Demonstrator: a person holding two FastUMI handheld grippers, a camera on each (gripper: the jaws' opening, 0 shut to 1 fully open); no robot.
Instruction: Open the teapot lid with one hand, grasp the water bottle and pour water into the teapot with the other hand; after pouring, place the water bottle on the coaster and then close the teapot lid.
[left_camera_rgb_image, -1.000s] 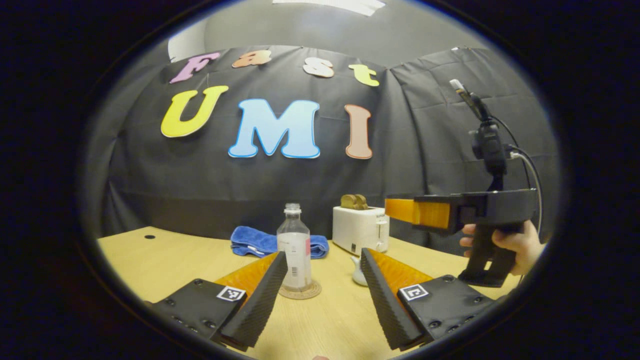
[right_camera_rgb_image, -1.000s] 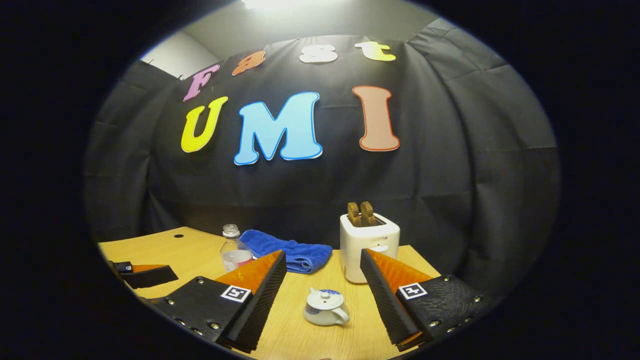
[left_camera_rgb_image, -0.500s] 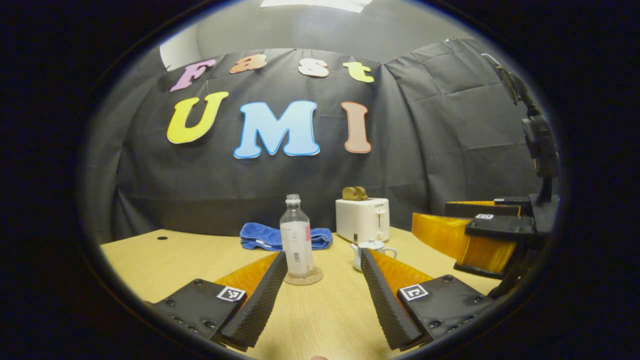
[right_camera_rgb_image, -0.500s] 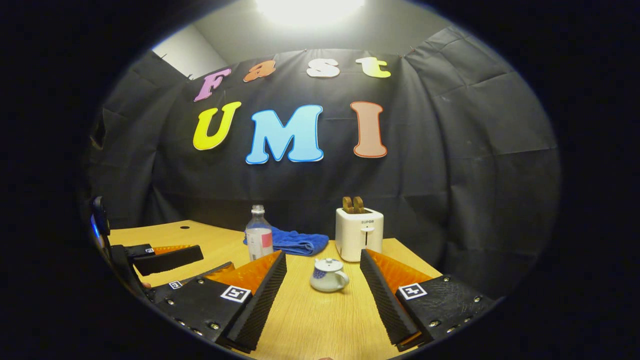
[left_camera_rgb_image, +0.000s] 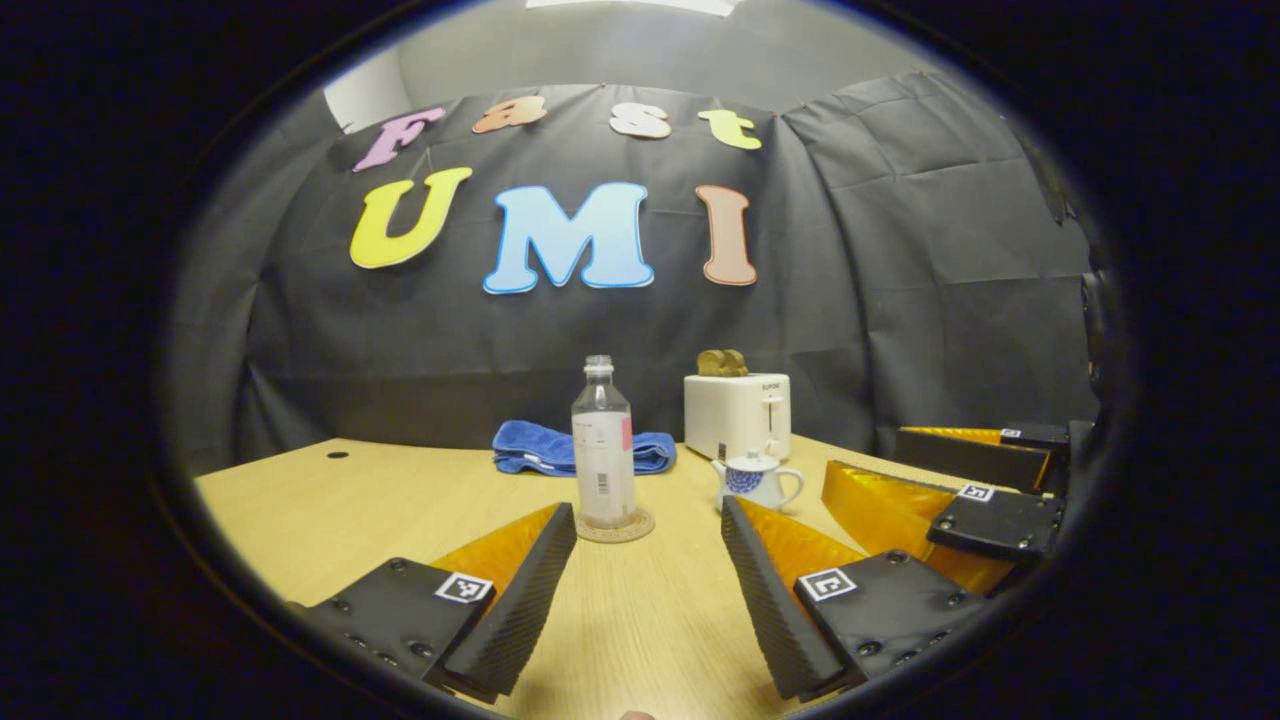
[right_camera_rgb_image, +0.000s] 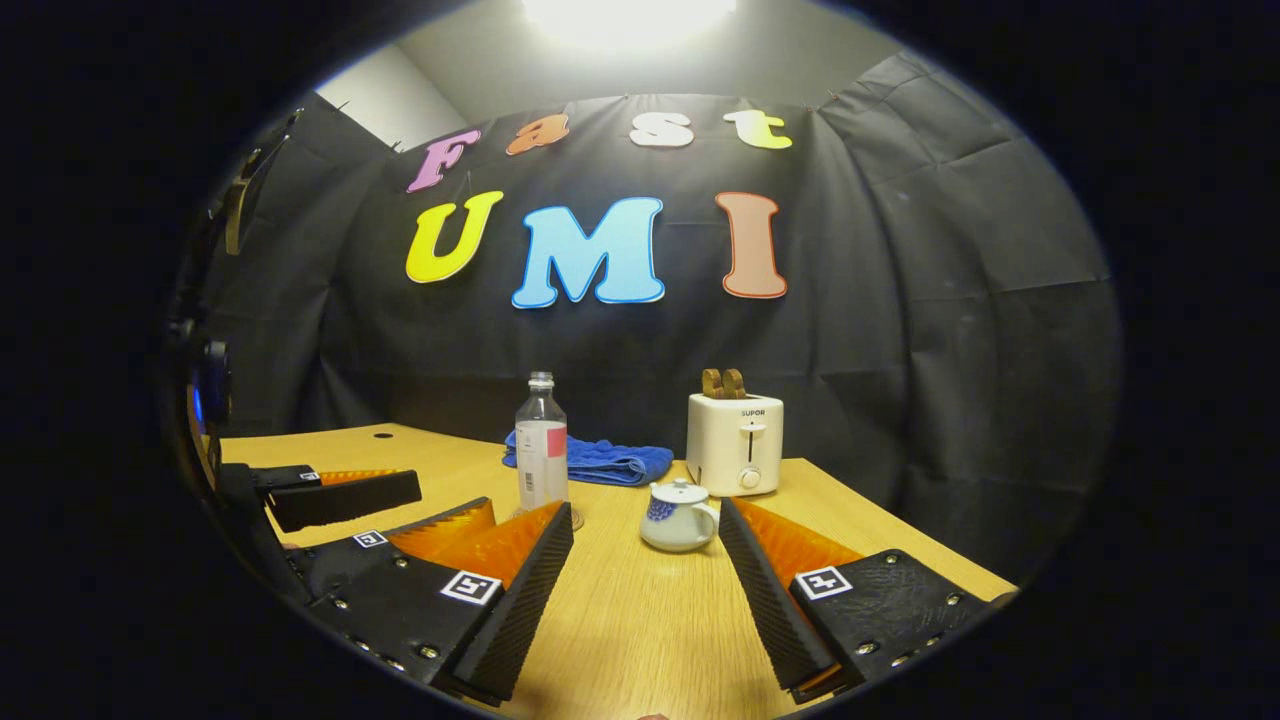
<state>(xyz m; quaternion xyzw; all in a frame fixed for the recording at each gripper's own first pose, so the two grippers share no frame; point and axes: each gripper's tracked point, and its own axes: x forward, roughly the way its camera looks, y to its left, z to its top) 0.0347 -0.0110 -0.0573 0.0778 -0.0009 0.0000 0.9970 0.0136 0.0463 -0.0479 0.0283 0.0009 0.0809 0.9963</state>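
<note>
Both claws are hanging spread and empty over the near worktop (right_camera_rgb_image: 650, 620): the left claw (left_camera_rgb_image: 648, 590) facing the water bottle (left_camera_rgb_image: 603, 445) standing on its coaster (left_camera_rgb_image: 615, 527), the right claw (right_camera_rgb_image: 645, 590) facing the lidded teapot (right_camera_rgb_image: 680, 515), seemingly lined up for reaching each.

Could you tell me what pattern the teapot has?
The teapot is white with a blue pattern on its side, clearest in the left gripper view.

Coaster (right_camera_rgb_image: 572, 519) mostly hidden (behind the right gripper's finger (right_camera_rgb_image: 520, 590)).
</note>
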